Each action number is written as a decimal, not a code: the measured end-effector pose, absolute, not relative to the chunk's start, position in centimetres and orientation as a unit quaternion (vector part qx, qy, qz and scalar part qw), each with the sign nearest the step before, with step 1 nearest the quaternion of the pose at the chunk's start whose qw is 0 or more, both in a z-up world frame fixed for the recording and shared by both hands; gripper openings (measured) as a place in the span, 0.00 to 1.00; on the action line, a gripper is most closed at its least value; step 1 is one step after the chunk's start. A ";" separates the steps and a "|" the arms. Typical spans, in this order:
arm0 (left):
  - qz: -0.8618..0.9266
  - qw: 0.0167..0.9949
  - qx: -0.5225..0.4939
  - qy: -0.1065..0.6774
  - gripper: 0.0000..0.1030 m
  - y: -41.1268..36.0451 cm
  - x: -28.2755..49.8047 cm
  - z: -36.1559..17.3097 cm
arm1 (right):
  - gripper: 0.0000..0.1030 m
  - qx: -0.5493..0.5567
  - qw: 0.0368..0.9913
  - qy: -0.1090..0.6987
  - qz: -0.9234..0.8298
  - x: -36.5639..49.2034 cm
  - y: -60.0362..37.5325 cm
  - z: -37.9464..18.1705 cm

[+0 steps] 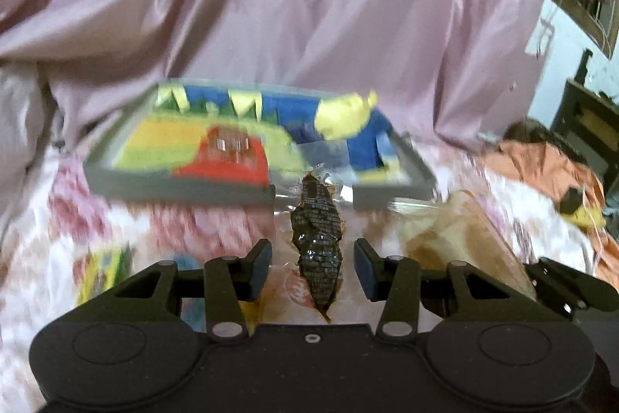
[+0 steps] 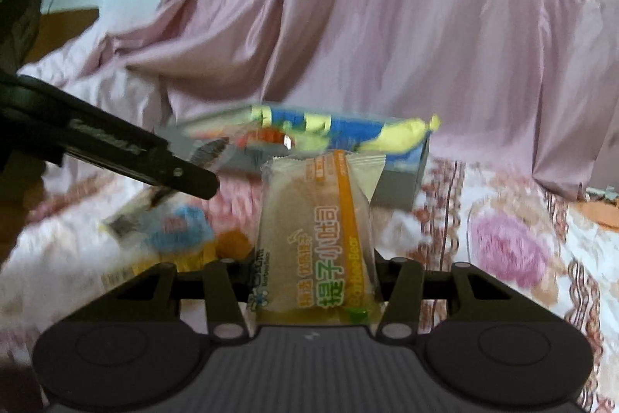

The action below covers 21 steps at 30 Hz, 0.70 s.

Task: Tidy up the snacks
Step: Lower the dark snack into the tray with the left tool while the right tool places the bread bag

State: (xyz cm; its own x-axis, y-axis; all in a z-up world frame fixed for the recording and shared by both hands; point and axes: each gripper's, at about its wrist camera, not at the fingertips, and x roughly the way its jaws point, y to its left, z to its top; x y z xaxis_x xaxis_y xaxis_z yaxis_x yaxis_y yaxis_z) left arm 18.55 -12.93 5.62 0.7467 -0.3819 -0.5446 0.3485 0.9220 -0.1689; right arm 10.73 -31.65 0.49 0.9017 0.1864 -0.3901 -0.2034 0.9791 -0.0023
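Note:
In the left wrist view my left gripper [image 1: 313, 254] is shut on a clear snack packet [image 1: 317, 246] with a crumpled dark label down its middle, lifted above the bedspread. The right wrist view shows my right gripper [image 2: 315, 258] shut on a bread packet [image 2: 313, 231] with an orange stripe, standing upright and hiding the pads. Beyond both lies a grey tray [image 1: 178, 188] [image 2: 402, 180] holding several blue, yellow and red snack packs. The left gripper's dark arm [image 2: 116, 149] reaches in from the left of the right view.
A floral bedspread [image 2: 503, 250] lies under everything, with loose packets on it, one blue and yellow [image 2: 178, 231] and one yellow-green [image 1: 104, 269]. A pink draped cloth [image 1: 309, 6] rises behind the tray. An orange cloth [image 1: 541, 165] lies at the right.

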 end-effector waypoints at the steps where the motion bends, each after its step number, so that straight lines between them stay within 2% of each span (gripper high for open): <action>1: -0.193 0.937 -0.029 0.291 0.47 -13.0 19.1 6.1 | 0.52 -0.014 0.977 0.190 0.100 11.1 -31.9 1.0; 13: -0.159 0.954 -0.047 0.249 0.47 -14.3 26.2 9.0 | 0.52 0.039 0.988 0.141 0.057 18.8 -35.4 4.7; 21: -0.136 0.960 -0.064 0.235 0.47 -14.9 30.7 9.0 | 0.52 0.043 0.987 0.142 0.056 24.1 -35.7 4.9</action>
